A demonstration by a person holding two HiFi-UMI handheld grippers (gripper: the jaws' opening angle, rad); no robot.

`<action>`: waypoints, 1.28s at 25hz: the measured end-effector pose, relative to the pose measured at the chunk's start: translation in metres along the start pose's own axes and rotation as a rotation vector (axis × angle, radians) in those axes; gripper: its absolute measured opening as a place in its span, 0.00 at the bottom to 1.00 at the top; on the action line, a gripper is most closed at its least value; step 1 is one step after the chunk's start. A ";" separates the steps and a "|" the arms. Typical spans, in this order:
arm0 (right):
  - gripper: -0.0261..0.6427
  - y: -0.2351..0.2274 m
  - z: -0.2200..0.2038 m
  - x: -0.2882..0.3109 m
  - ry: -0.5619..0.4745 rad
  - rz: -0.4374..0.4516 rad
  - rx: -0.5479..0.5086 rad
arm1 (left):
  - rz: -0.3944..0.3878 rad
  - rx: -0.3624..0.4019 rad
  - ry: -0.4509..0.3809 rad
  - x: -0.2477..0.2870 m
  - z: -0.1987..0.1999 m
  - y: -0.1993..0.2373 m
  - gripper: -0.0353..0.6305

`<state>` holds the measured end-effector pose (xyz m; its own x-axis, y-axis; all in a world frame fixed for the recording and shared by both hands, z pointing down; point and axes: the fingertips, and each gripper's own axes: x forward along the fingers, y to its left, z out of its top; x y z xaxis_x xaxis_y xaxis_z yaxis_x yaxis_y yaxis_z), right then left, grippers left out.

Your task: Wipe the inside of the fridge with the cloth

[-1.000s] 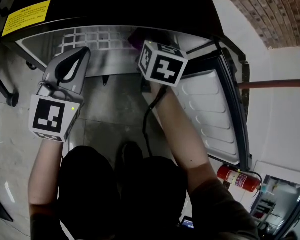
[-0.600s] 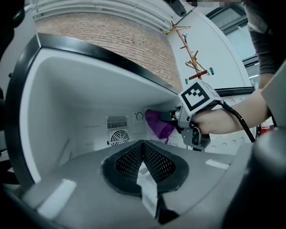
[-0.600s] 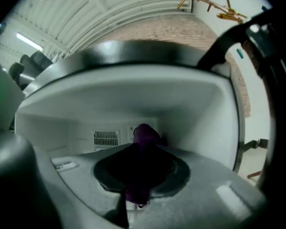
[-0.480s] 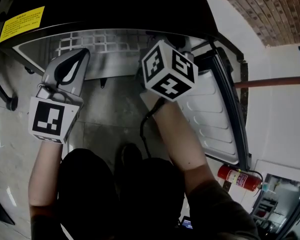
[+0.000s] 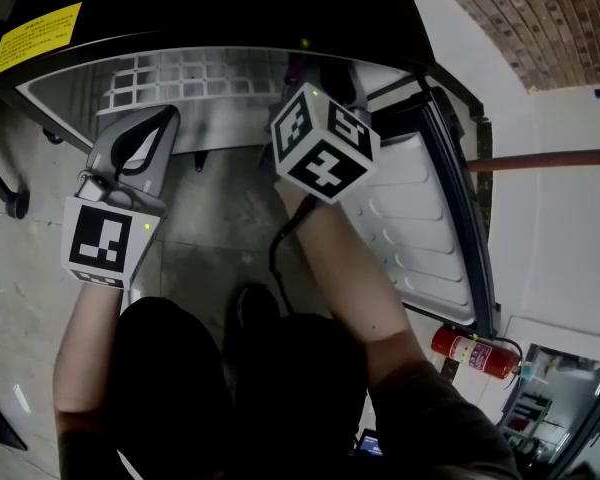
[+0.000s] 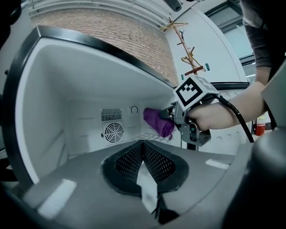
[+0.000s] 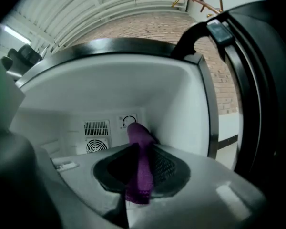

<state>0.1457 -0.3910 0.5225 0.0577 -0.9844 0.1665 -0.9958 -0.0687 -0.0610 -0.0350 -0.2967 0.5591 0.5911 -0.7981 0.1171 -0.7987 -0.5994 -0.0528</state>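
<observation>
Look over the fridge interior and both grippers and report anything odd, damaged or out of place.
Nothing stands out. The right gripper is shut on the purple cloth inside the fridge, up by the right wall. The left gripper is shut and empty, pointing into the opening. No spill or damage shows.

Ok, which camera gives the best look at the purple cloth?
The left gripper view: it shows the purple cloth from the side, bunched in the right gripper inside the fridge. The right gripper view shows it end-on, pinched between its jaws. The head view hides it behind the marker cube.
</observation>
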 end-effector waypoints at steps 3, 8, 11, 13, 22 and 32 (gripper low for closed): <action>0.12 -0.003 -0.015 -0.001 0.045 -0.013 0.008 | -0.003 0.002 0.012 -0.003 -0.005 -0.002 0.08; 0.12 -0.006 -0.043 -0.002 0.128 -0.018 0.067 | 0.000 0.006 0.027 -0.009 -0.012 -0.002 0.08; 0.12 0.012 -0.031 -0.015 0.038 0.098 0.016 | -0.005 0.009 0.043 -0.013 -0.018 -0.002 0.08; 0.12 0.032 -0.025 -0.035 -0.028 0.227 -0.064 | -0.013 0.008 0.053 -0.019 -0.025 -0.001 0.08; 0.12 0.081 -0.132 -0.088 0.068 0.533 -0.278 | -0.034 0.014 0.114 -0.042 -0.080 -0.004 0.08; 0.12 0.176 -0.213 -0.056 0.231 0.784 -0.180 | 0.125 -0.033 0.126 -0.072 -0.111 0.036 0.08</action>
<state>-0.0482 -0.3135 0.7118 -0.6529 -0.6766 0.3404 -0.7386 0.6684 -0.0880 -0.1191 -0.2539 0.6583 0.4700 -0.8507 0.2354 -0.8695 -0.4921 -0.0426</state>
